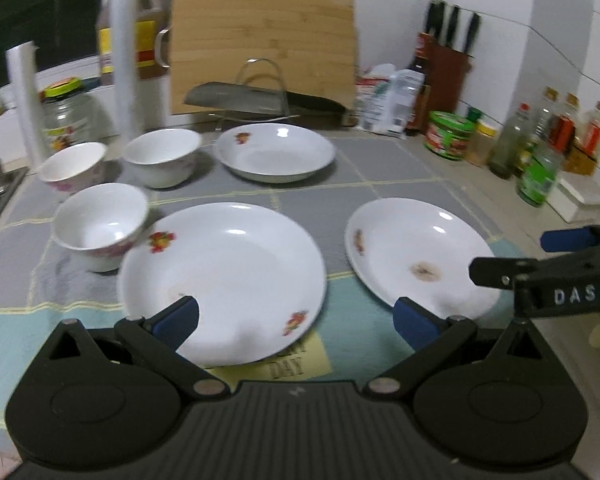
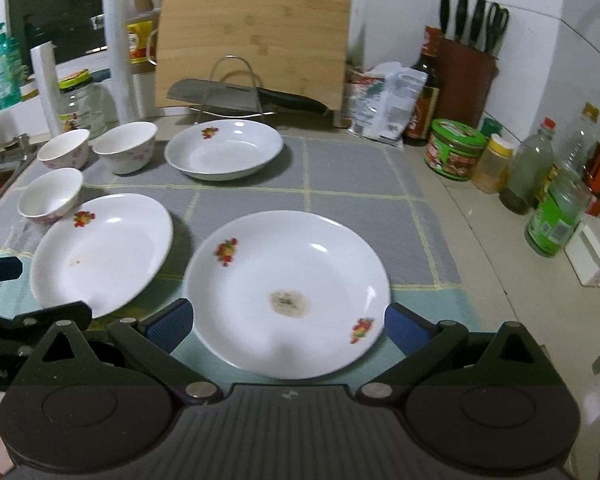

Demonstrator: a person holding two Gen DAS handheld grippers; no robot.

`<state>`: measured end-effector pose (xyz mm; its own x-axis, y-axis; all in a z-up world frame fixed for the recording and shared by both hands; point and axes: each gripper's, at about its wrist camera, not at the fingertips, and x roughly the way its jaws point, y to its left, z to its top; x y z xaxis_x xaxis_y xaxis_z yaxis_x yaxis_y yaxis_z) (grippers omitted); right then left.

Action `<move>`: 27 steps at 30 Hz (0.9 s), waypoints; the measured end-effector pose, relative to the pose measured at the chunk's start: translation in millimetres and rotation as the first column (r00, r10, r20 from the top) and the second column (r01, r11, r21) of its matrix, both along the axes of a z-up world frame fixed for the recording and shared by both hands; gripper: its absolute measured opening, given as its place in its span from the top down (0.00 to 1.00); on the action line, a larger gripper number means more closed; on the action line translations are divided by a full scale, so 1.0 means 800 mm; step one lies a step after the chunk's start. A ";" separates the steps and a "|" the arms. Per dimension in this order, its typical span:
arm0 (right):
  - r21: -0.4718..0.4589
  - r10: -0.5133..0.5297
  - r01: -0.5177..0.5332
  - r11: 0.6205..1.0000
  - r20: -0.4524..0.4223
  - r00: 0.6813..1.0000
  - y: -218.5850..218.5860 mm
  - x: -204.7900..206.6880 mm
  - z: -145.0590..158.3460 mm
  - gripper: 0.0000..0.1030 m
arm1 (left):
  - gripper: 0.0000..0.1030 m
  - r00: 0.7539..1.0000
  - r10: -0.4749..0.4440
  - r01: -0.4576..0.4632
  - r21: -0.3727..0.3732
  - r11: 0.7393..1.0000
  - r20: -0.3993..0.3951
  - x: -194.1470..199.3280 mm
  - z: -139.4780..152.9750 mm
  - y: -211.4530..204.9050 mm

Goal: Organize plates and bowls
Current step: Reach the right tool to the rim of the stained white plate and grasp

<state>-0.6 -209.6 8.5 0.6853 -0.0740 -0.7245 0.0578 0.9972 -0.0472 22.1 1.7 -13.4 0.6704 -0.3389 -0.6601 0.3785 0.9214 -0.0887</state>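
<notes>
Three white flower-print plates lie on the grey mat. The near-left plate (image 1: 224, 280) (image 2: 100, 252) sits just ahead of my open, empty left gripper (image 1: 296, 322). The near-right plate (image 2: 288, 292) (image 1: 420, 252), with a brown stain, lies between the fingers of my open, empty right gripper (image 2: 288, 326). The far plate (image 1: 276, 152) (image 2: 224, 154) sits by the rack. Three white bowls stand at the left: front bowl (image 1: 102, 226) (image 2: 52, 200), back-left bowl (image 1: 74, 166) (image 2: 64, 154), back-right bowl (image 1: 162, 156) (image 2: 126, 150).
A cutting board (image 2: 252, 44) and a cleaver on a wire rack (image 2: 236, 96) stand at the back. Jars and bottles (image 2: 556, 216) line the right side, with a knife block (image 2: 466, 76). The sink edge (image 2: 4, 160) is at the left. A glass jar (image 1: 66, 120) stands behind the bowls.
</notes>
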 end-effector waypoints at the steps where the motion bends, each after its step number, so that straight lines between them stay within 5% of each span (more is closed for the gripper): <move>1: 0.002 -0.007 0.007 1.000 -0.001 1.000 -0.005 0.001 -0.001 0.00 | 0.01 1.000 -0.018 0.018 -0.004 1.000 -0.003 0.000 -0.002 -0.005; 11: 0.017 0.007 -0.007 1.000 -0.017 1.000 -0.069 0.026 -0.024 0.00 | 0.01 0.988 -0.150 0.151 0.017 0.988 -0.029 -0.004 -0.038 -0.072; 27: 0.062 0.087 -0.082 0.995 -0.082 0.993 -0.135 0.076 -0.059 0.00 | 0.01 0.983 -0.164 0.171 0.093 0.981 -0.080 0.020 -0.094 -0.142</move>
<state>60.0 -317.6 -38.4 0.6234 0.0261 -0.7815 -0.0287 0.9995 0.0104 38.4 -112.2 -88.9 0.5598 -0.3728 -0.7400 0.5240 0.8511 -0.0323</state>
